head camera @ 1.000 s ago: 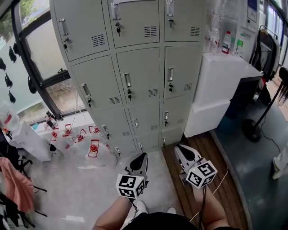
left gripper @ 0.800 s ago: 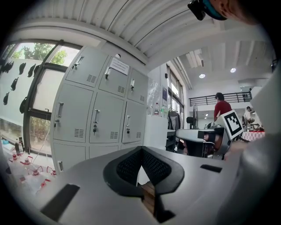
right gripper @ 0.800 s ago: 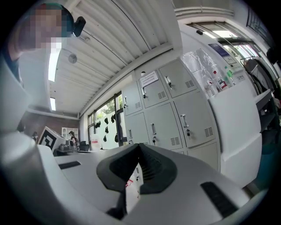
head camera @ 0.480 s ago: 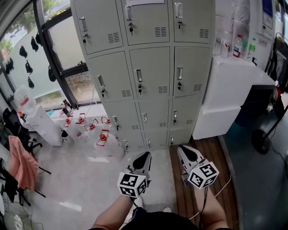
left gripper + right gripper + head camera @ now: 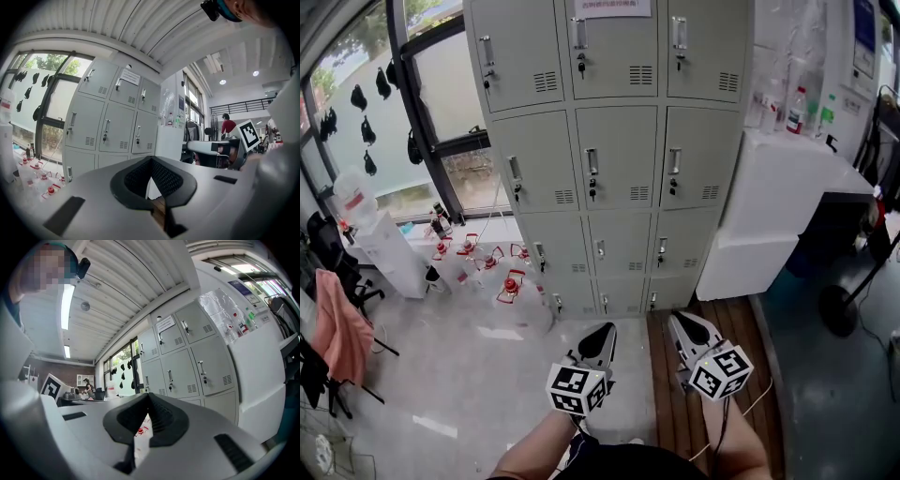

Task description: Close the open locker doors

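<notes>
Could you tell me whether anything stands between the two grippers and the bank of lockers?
Nothing visible does. Only bare floor lies between the left gripper, the right gripper and the lockers. The red-capped jugs stand off to the left, the white cabinet to the right.

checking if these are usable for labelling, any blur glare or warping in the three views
Head view: even daylight, lockers sharp, their edges leaning from wide-angle warp. Left gripper view: heavy fisheye with black corners, window bright but not blown out, the left gripper close to the lens looks soft. Right gripper view: same fisheye and dark rim, ceiling light glares white.
</notes>
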{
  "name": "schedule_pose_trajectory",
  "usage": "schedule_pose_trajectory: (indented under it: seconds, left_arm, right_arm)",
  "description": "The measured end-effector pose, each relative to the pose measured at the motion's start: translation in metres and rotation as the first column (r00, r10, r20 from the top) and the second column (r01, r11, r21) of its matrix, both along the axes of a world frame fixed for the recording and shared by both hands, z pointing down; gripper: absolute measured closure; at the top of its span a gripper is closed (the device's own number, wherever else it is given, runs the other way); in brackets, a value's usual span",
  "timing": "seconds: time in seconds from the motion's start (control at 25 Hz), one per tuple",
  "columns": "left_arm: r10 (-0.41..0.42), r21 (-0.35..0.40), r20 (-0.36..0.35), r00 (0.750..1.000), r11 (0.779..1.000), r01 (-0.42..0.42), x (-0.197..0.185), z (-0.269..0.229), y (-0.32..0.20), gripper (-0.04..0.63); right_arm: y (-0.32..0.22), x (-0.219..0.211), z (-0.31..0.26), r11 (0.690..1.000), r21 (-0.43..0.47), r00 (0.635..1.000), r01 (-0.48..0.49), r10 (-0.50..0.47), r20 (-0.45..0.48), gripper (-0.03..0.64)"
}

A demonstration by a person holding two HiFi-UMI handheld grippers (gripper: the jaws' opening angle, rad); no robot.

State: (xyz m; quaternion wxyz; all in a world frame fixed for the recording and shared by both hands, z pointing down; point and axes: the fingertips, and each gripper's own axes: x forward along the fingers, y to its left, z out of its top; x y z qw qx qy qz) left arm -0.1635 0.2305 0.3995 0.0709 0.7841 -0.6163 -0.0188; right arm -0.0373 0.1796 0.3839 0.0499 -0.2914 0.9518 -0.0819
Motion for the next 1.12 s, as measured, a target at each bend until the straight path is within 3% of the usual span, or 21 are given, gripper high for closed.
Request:
schedule_pose_trajectory:
  seconds: [1.12]
  left_arm:
    - [0.003,0.004,0.014,1.0,1.0,-0.003,0.019,-0.006,0.008,0.58]
  right_arm:
    - [0.01,0.02,0.0,1.0,-0.003,1.0,-0.001,0.001,0.015,0.615]
